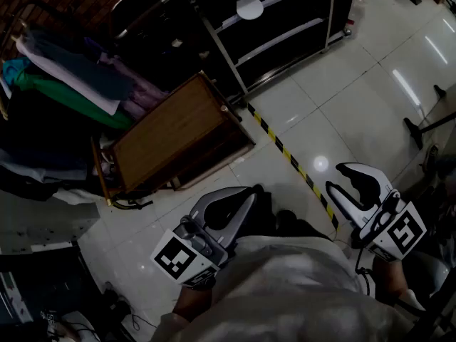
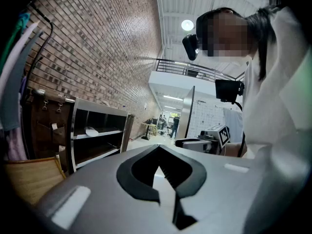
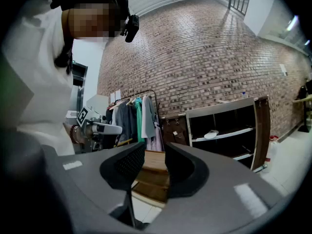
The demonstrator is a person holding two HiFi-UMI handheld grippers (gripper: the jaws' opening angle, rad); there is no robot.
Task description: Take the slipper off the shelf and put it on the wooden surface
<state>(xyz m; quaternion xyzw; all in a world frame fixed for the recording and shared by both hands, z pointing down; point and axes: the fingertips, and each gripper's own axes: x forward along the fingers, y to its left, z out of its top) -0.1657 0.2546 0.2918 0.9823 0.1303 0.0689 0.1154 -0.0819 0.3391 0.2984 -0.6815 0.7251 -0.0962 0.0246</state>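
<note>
A white slipper point(image 1: 250, 7) lies on the upper board of a black shelf point(image 1: 278, 41) at the far end of the floor. It also shows in the left gripper view as the slipper point(image 2: 91, 130) and in the right gripper view as the slipper point(image 3: 211, 134). The wooden surface point(image 1: 174, 134) stands left of the shelf, low on the floor. My left gripper point(image 1: 253, 189) is held close to my body, shut, with nothing in it. My right gripper point(image 1: 335, 177) is open, a gap between its jaws, empty. Both are far from the shelf.
A rack of hanging clothes point(image 1: 64, 84) crowds the left side behind the wooden surface. Yellow-and-black tape point(image 1: 285, 152) runs across the glossy tiles in front of the shelf. A stand's dark legs point(image 1: 420, 123) sit at the right.
</note>
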